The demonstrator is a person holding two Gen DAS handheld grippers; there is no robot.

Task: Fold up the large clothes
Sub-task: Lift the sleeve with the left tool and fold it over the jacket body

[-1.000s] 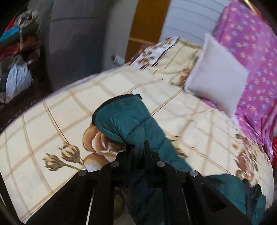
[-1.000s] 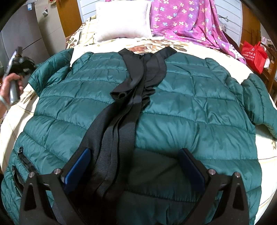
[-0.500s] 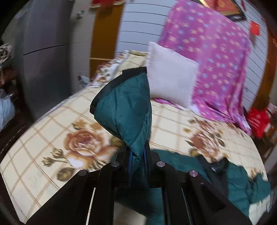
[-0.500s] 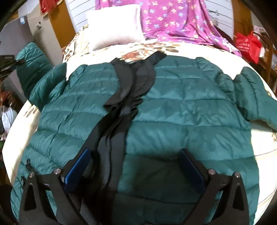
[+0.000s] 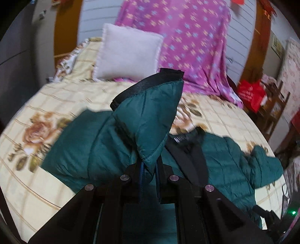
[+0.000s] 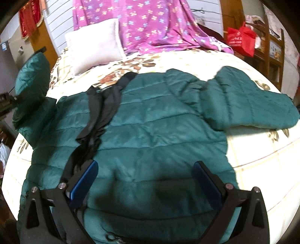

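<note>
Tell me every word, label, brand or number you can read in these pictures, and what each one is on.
Nothing here can be read for certain.
Red bag: pale printing on its side, too blurred to read.
Jacket: a small white tag at the collar, too small to read.
Red hanging on the wall: no legible characters.
Sticker on the grey cabinet: too small to read.
</note>
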